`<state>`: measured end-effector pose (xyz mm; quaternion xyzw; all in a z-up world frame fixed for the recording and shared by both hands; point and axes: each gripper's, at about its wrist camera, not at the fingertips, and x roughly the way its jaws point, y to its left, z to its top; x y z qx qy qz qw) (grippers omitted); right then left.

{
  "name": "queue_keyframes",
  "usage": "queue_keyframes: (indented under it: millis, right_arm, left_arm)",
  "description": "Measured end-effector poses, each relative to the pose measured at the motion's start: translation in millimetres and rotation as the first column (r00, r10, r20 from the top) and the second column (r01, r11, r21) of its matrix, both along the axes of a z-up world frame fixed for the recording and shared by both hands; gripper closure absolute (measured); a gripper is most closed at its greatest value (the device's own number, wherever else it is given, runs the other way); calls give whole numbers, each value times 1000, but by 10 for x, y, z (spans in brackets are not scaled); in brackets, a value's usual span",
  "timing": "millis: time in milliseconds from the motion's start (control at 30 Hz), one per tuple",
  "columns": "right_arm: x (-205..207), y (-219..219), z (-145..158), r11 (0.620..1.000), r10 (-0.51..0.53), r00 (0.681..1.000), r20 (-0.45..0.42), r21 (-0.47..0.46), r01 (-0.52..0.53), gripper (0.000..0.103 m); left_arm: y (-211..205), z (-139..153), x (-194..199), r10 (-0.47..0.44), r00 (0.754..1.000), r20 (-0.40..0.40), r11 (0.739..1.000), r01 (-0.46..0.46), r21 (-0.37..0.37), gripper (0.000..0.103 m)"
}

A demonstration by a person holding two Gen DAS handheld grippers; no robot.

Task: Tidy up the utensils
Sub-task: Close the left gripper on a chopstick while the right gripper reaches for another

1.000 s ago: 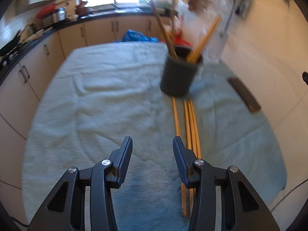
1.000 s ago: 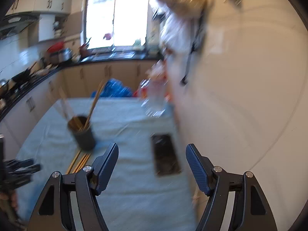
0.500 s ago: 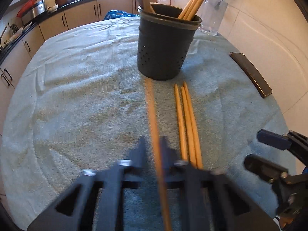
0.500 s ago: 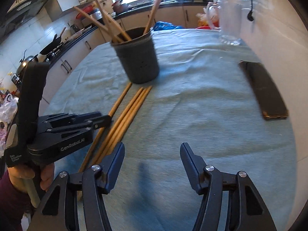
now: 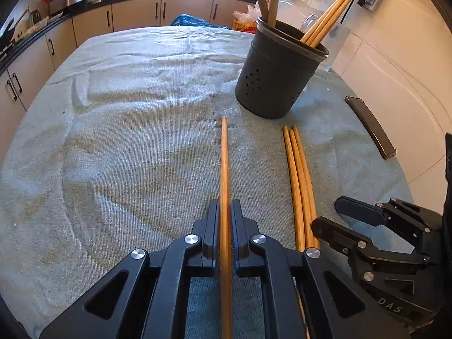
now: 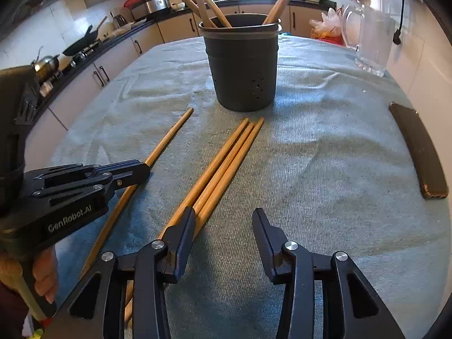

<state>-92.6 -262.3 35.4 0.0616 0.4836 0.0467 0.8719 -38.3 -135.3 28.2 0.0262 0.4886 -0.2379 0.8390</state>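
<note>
A dark grey utensil holder (image 5: 278, 70) (image 6: 241, 65) stands on the towel-covered table and holds several wooden chopsticks. My left gripper (image 5: 225, 212) (image 6: 141, 169) is shut on a single wooden chopstick (image 5: 224, 163) (image 6: 169, 138) that points toward the holder. Three more chopsticks (image 5: 299, 175) (image 6: 223, 163) lie side by side just right of it. My right gripper (image 6: 223, 226) (image 5: 327, 214) is open and empty, low over the near ends of those three, its left finger beside them.
A dark phone (image 5: 370, 127) (image 6: 418, 149) lies flat at the table's right edge near the wall. A clear glass jug (image 6: 370, 42) stands at the back right. Kitchen cabinets (image 5: 135, 14) run behind and to the left of the grey-green towel (image 5: 127, 127).
My left gripper dropped to the table and shut on the single chopstick. My right gripper swung down from the wall side to the three loose chopsticks.
</note>
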Motion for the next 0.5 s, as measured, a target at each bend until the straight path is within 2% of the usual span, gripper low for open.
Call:
queue_keyframes:
  millis: [200,500]
  right_arm:
    - [21,136,26,994,-27,1000,-10,-102,26,60]
    - [-12,186,38,995,-33,999,-35,-99,30,63]
  left_arm:
    - [8,-7,-3,-1,1000,0,1000,1,-15,95]
    - [7,-5,0,2,1000,5,1000,-2,-15,95]
